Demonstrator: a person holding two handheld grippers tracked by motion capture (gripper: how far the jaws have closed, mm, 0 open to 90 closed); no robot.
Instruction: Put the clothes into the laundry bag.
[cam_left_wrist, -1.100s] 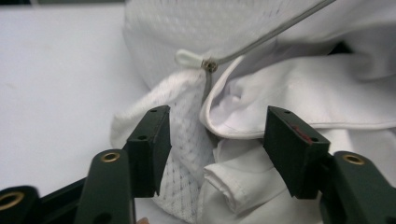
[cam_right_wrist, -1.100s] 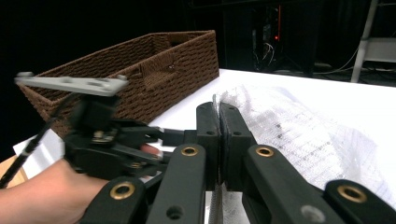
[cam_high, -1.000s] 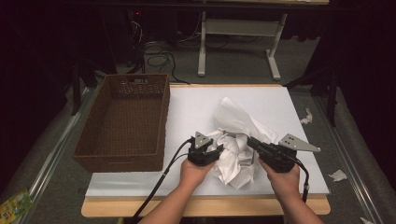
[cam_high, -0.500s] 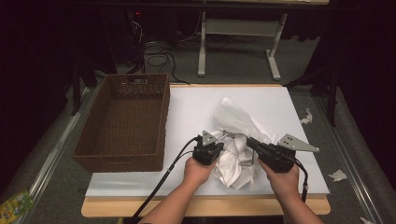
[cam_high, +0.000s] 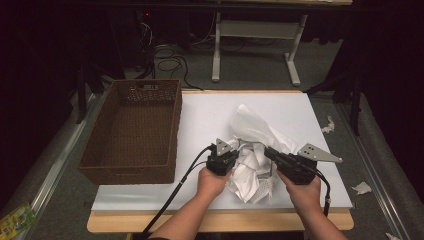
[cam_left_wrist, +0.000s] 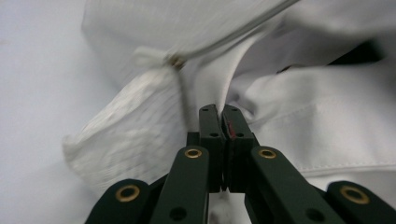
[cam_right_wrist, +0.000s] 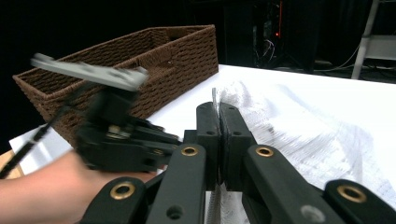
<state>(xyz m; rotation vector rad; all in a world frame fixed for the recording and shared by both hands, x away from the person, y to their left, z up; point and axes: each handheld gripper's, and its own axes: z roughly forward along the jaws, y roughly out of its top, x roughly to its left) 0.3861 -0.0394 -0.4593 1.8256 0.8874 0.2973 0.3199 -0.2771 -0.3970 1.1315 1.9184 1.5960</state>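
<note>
**A:** Where's the shirt (cam_high: 252, 150) at right now? Looks like a crumpled white heap on the desk (cam_high: 200, 120), just to the right of the basket (cam_high: 132, 130).

**B:** Yep, near the front edge. The left gripper (cam_high: 226, 152) has just clamped its fingers (cam_left_wrist: 210, 126) on a fold of the cloth, and the right gripper (cam_high: 270, 154) is pinched tight on an edge on the far side from the basket.

**A:** So what's the trick for this bit?

**B:** I'd say pull the two pinches apart evenly and lift a little, so the cloth opens flat instead of twisting. Keep both grips firm; thin cloth could slip out.
</note>
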